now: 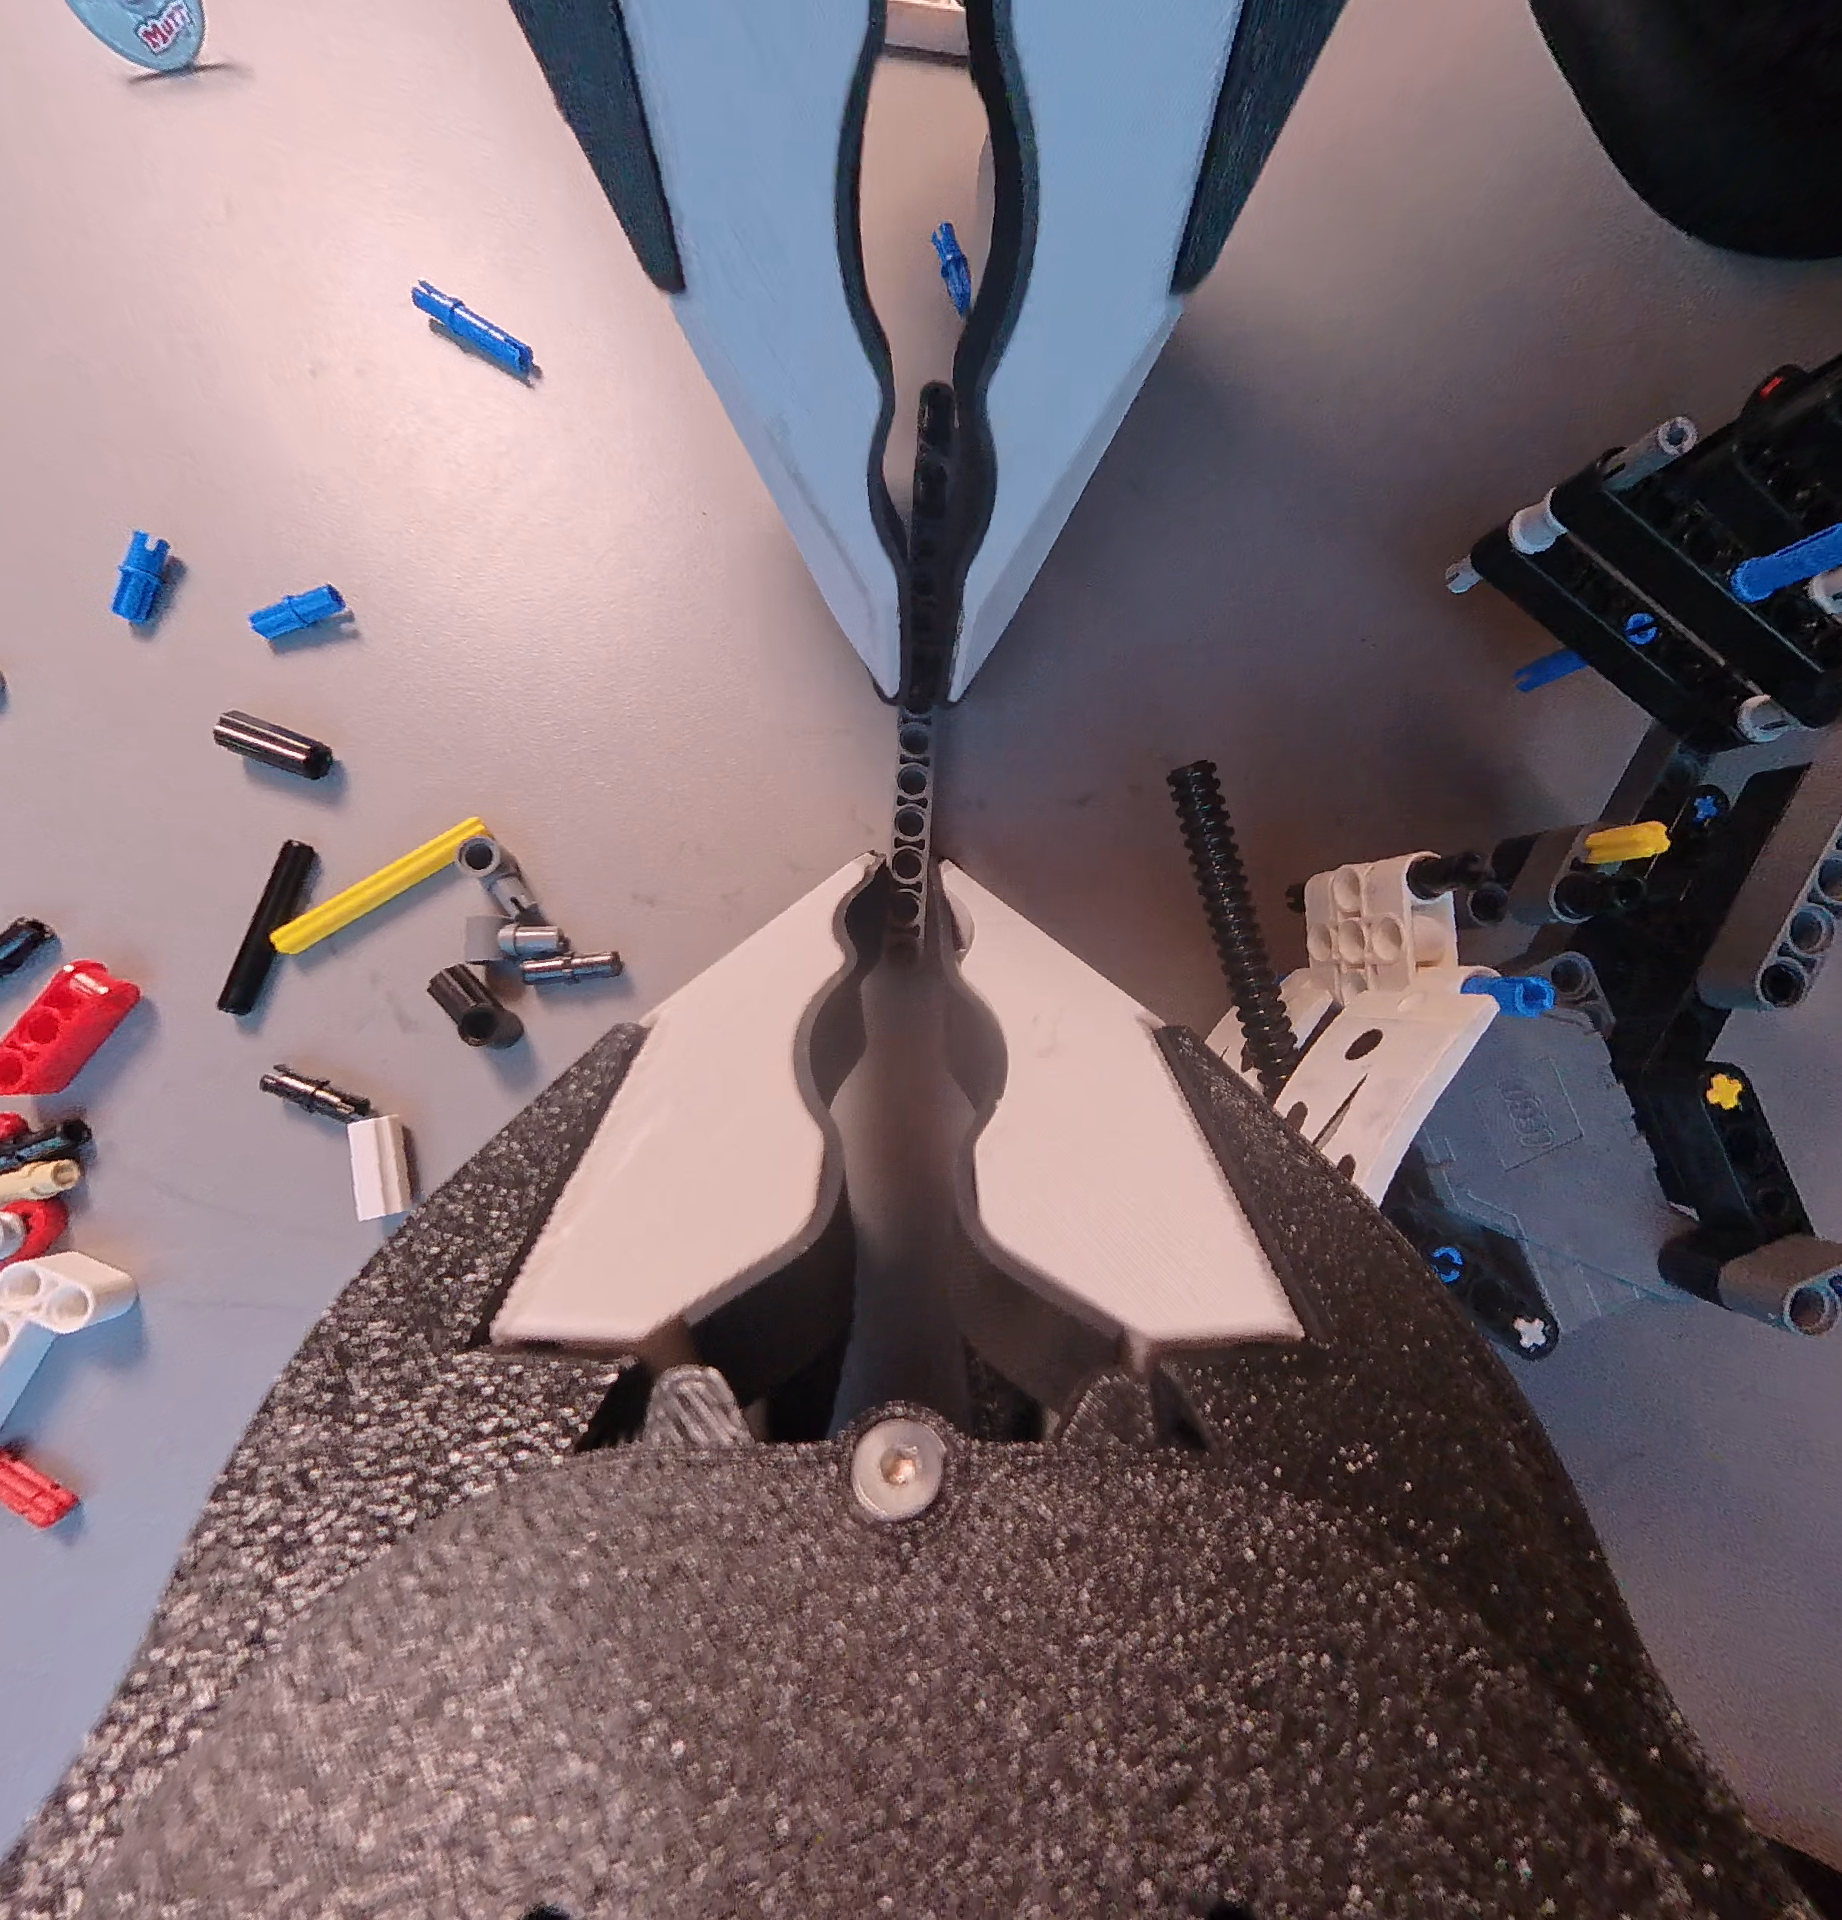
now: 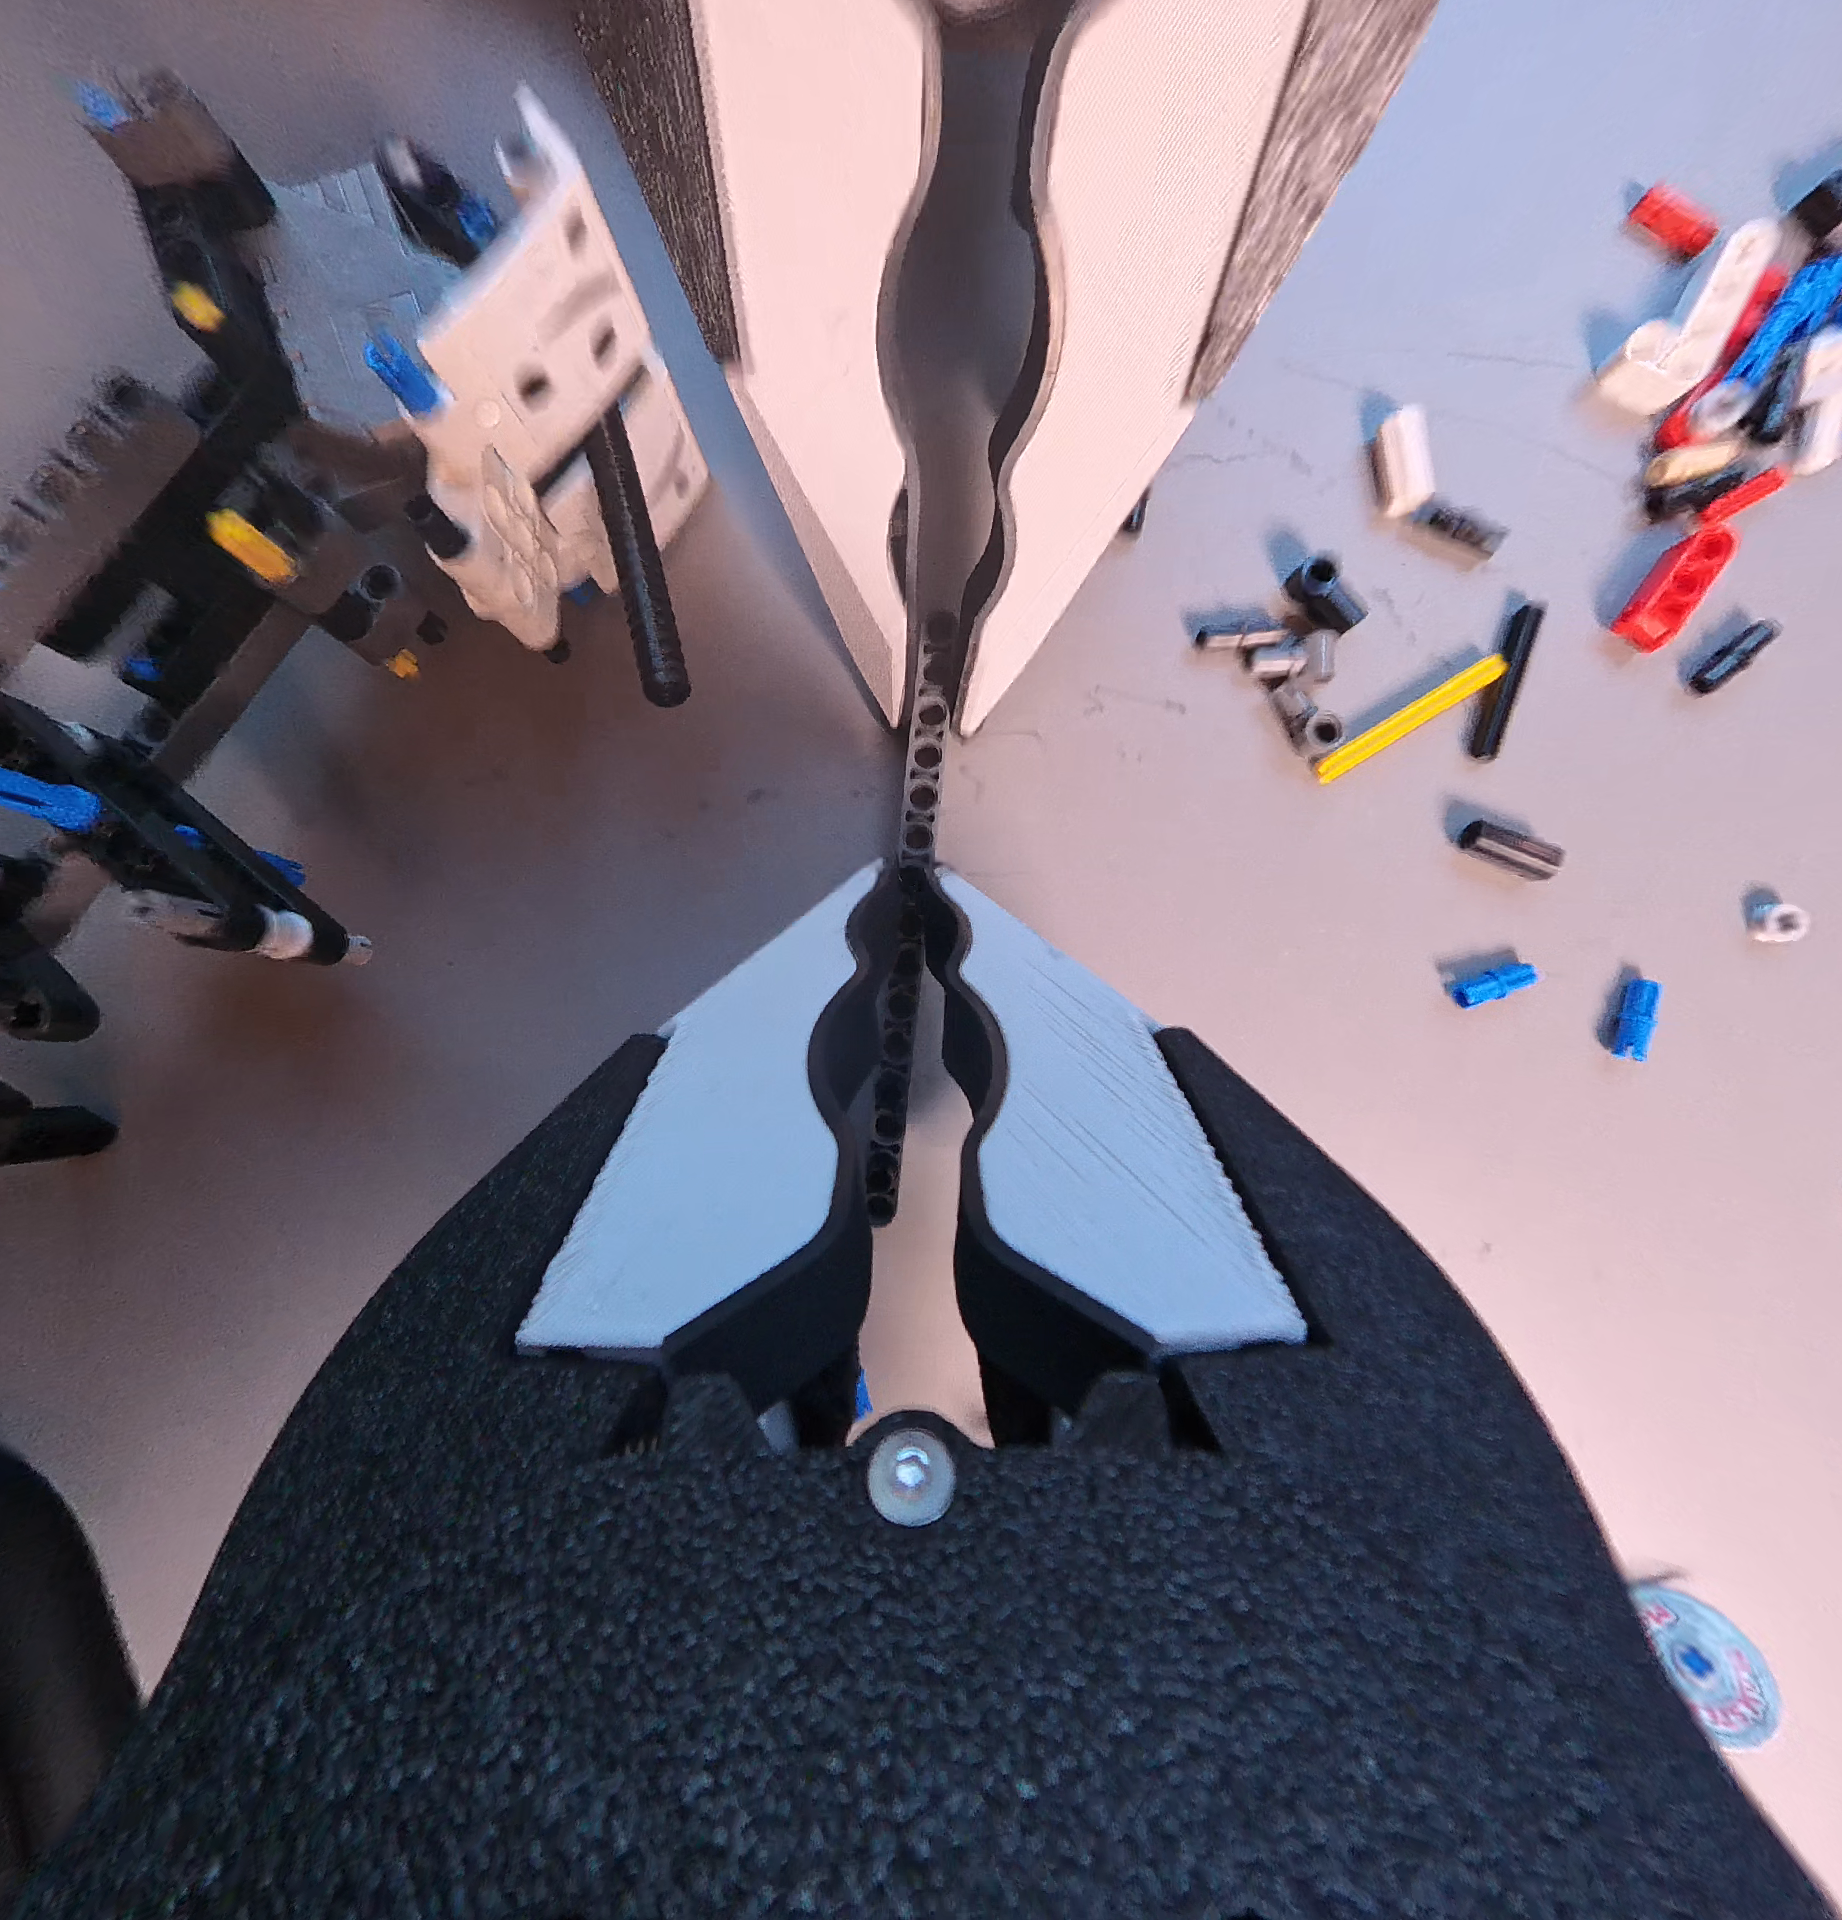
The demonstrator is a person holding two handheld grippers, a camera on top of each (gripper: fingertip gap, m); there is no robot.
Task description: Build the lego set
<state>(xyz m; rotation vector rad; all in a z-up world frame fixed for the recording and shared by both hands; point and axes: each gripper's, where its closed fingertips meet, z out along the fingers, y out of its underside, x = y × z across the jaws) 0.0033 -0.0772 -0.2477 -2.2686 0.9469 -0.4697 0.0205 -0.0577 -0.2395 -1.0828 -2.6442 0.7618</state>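
Black beam [image 1: 915, 790] pinched end to end between left gripper [image 1: 909, 883] and right gripper [image 2: 912, 883] — both clamped, likely mid-handover — above table [image 1: 605, 644].

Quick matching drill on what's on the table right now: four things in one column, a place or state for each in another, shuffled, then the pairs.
Things
1. black beam with holes
2. yellow axle
3. black ribbed hose
4. red beam

Places or states
A. leans on the white part of the partly built model
B. clamped at both ends, by the left gripper and the right gripper
C. lies flat, one end touching a black axle
D. lies near the left edge of the left wrist view

Pairs: 1-B, 2-C, 3-A, 4-D
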